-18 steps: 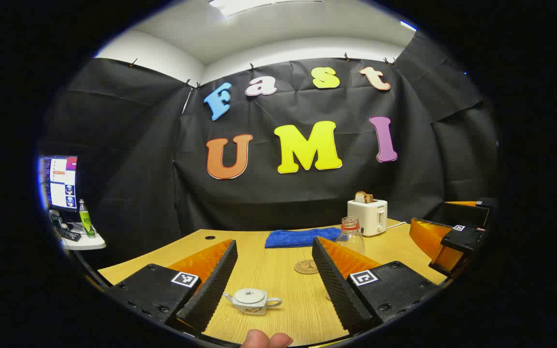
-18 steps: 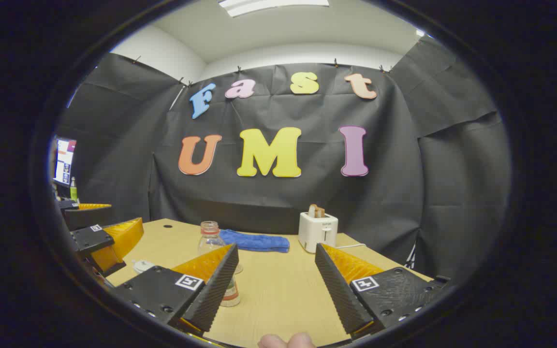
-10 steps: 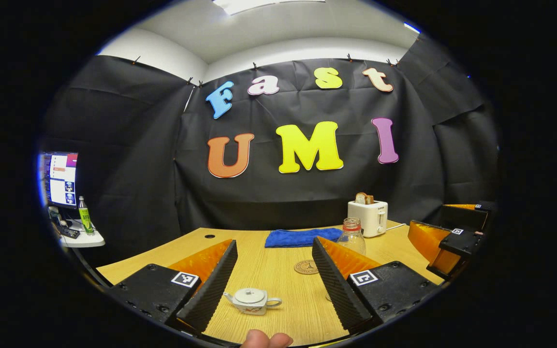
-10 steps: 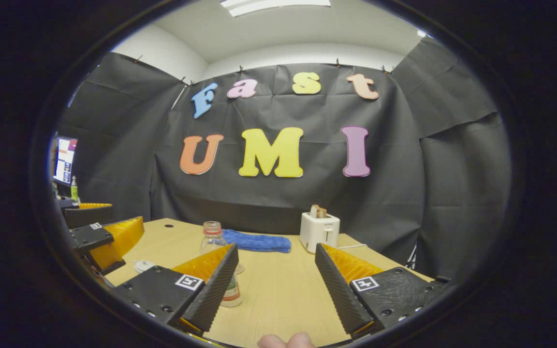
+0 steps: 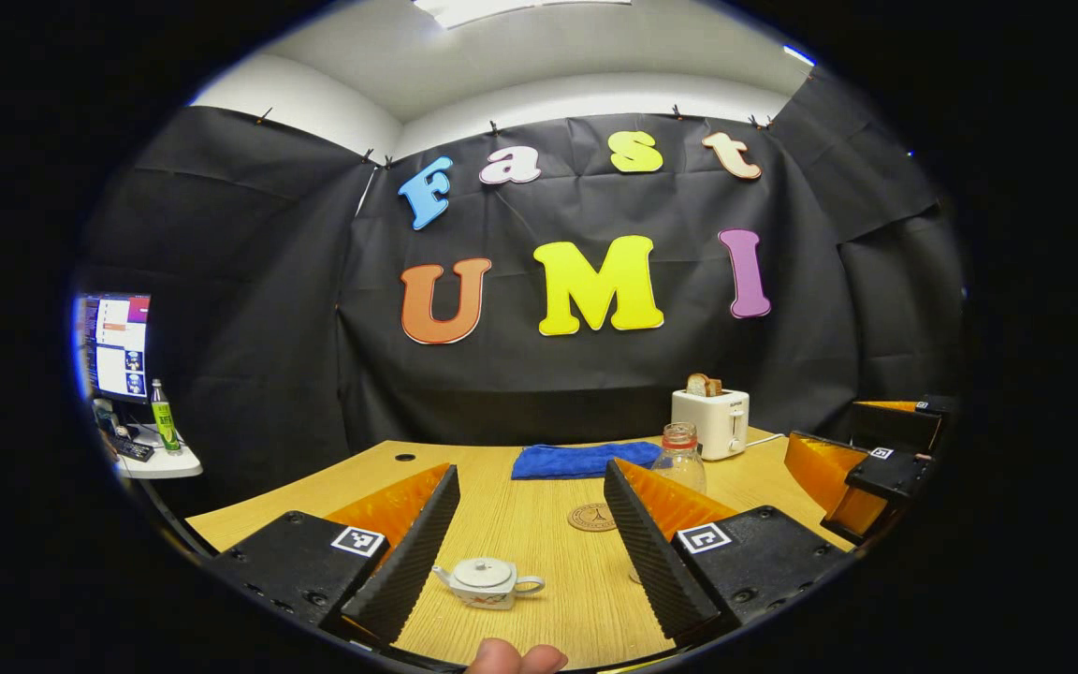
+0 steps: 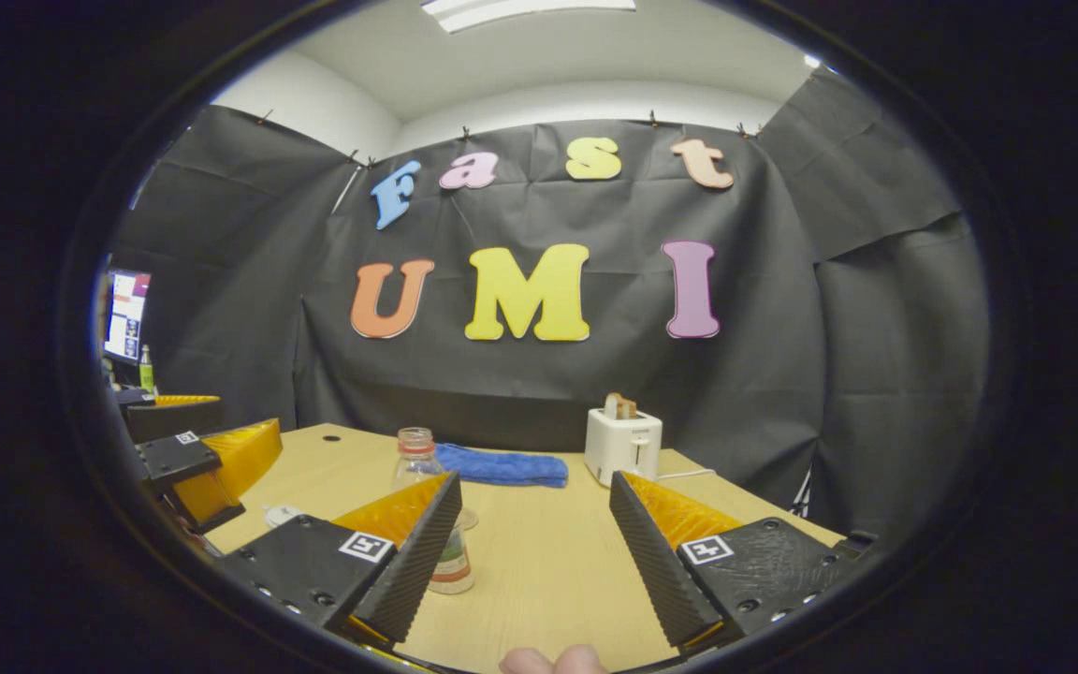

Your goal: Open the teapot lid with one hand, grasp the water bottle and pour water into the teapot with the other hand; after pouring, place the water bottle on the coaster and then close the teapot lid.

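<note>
- In the left gripper view, the left claw (image 5: 531,524) hovers over the wooden desk (image 5: 539,538) with its two fingers spread wide and nothing between them.
- The small white teapot (image 5: 488,582) sits on the desk in the gap between those fingers, lid on, spout to the left and handle to the right in this view.
- The round coaster (image 5: 592,517) lies flat beyond the teapot, bare, just beside the right-hand finger.
- The clear water bottle (image 5: 679,456) stands upright behind that finger, which hides its lower half; it is off the coaster.
- A blue cloth (image 5: 584,460) lies near the far edge of the desk, and a white toaster (image 5: 710,420) with bread in it stands to its right.
- The right claw (image 5: 852,473) shows at the right edge of this view, apart from the bottle.
- In the right gripper view, the right claw (image 6: 536,538) is also wide open and empty above the desk.
- There the bottle (image 6: 419,459) stands partly behind its left-hand finger, not gripped.
- The left claw (image 6: 211,459) shows at the left edge of that view.
- A fingertip (image 5: 513,655) of the person shows at the bottom of the left gripper view.
</note>
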Tool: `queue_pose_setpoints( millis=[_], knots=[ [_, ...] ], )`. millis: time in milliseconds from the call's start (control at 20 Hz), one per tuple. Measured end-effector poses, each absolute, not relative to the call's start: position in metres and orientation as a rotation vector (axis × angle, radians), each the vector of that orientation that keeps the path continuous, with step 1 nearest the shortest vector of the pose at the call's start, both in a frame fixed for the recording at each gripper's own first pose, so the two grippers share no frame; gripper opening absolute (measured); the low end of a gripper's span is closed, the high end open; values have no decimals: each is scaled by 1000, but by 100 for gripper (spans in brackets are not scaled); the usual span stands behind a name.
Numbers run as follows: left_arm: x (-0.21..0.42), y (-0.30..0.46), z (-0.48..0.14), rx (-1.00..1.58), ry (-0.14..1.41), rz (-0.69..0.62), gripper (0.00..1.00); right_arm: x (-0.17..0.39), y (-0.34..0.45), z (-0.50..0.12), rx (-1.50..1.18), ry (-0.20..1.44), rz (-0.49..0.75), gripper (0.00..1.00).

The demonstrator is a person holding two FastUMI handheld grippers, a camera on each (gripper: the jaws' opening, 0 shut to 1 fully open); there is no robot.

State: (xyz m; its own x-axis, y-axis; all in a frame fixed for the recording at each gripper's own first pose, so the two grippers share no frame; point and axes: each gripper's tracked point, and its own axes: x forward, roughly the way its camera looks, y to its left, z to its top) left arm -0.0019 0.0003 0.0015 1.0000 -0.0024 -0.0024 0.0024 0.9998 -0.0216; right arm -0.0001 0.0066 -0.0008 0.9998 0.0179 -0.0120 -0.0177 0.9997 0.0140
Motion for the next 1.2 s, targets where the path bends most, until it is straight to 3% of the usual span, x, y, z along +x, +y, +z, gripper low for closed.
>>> queue_pose_setpoints(
  millis=[700, 1200],
  knots=[
    [-7, 11, 5, -48, -2, 3, 97, 3, 17, -10, 31, 22, 69, 95],
    [2, 29, -92, -84, 191, 1, 98, 4, 11, -43, -7, 63, 84, 98]
  ],
)
